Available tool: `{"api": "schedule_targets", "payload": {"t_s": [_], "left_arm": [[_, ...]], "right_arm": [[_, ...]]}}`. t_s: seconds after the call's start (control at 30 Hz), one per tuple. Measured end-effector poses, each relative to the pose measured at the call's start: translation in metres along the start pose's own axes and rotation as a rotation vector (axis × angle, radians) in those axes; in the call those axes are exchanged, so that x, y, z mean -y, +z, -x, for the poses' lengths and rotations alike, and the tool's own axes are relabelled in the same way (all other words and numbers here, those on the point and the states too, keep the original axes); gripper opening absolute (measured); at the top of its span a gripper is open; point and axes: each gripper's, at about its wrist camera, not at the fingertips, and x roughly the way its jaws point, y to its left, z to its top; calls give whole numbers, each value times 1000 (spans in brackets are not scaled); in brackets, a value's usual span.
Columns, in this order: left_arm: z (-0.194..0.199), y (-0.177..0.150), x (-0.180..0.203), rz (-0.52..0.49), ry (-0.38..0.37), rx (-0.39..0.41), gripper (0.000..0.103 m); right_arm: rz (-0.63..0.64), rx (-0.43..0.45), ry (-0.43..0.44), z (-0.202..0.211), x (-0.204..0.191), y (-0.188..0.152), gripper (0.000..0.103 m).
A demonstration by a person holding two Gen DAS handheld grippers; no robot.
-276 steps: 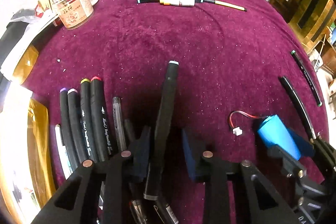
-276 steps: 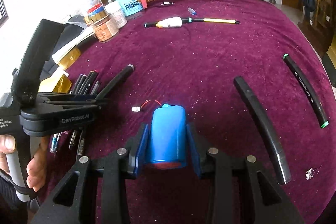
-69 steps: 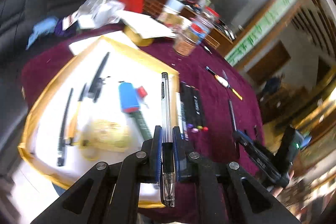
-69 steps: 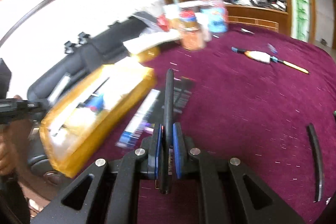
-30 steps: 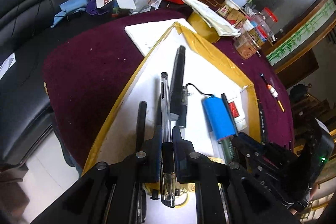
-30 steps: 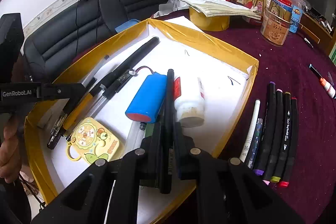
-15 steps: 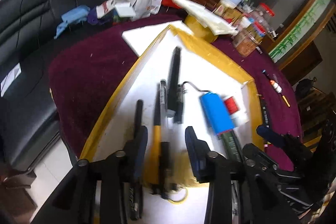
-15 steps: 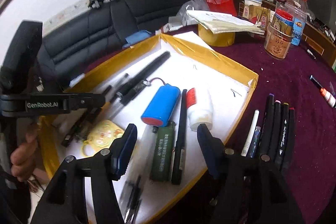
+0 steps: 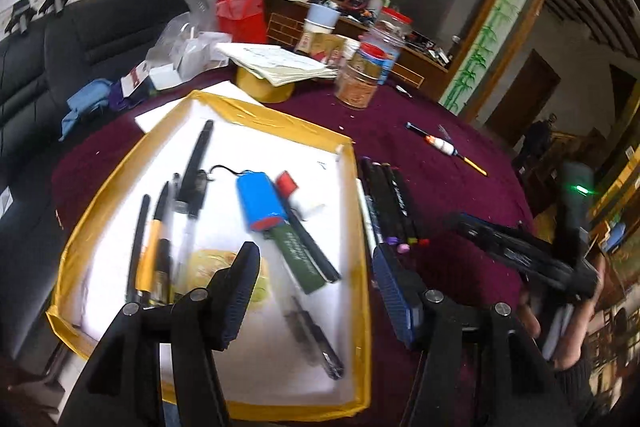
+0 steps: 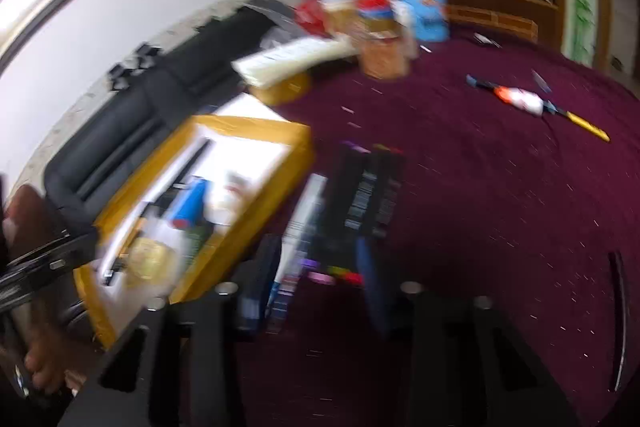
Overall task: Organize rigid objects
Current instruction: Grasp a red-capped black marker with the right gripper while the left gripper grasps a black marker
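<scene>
Pens (image 9: pixel 160 227) lie in the yellow-rimmed tray (image 9: pixel 352 187) at the bench's left edge, beyond the left gripper (image 9: pixel 316 283), whose fingers have just been opening and stand wide, empty. The right gripper (image 10: pixel 316 283), just narrowing, holds nothing above the markers (image 10: pixel 360 195) beside the tray's right rim. Labels are too blurred to read.

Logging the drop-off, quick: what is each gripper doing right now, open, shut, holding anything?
Left gripper: open, holding nothing; its jaws have just been opening.
Right gripper: open, nothing between the fingers; its jaws have just been closing.
</scene>
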Motion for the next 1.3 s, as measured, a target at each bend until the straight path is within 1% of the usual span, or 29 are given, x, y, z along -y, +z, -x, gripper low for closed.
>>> {"api": "schedule_targets", "payload": {"t_s": [0.03,0.13,0.2,0.27,0.33,0.43,0.47,0.53,0.73,0.9,0.97,1.07,1.17,1.2,1.3], "left_arm": [[-1,-2,5,-12,-5,-7,62],[-1,-7,15,-39,-18,-23,62],[-1,-10,21,-56,-18,-24,62],[0,-12,23,-56,-23,-26,62],[-1,-14,23,-57,-22,-32,62],[-2,-15,22,-55,-23,-39,62],[-2,-16,22,-55,-23,-41,62],[-2,-16,22,-55,-25,-41,62],[-5,-17,26,-61,-42,-50,62],[-4,-17,30,-62,-48,-56,62],[-6,-15,34,-63,-56,-62,62],[-14,-11,43,-66,-83,-89,62],[-29,0,64,-100,-123,-127,62],[-34,3,70,-113,-123,-133,62],[-59,19,92,-146,-110,-165,62]], "right_arm": [[-26,-31,-24,-8,10,0,32],[-72,-99,-30,-31,27,2,30],[-69,-126,-35,-43,28,6,29],[-46,-152,-60,-55,26,11,29],[-34,-166,-72,-64,21,16,28],[-32,-178,-109,-72,19,23,16],[-23,-186,-130,-73,19,24,14],[-2,-192,-194,-74,19,23,13],[41,-214,-226,-85,20,28,15],[18,-194,-196,-77,31,22,14],[10,-181,-200,-68,38,17,14],[-8,-164,-228,-50,60,5,14],[-32,-142,-250,-32,85,-9,14],[-39,-132,-249,-29,89,-12,14],[-110,-84,-201,-21,108,-21,14]]}}
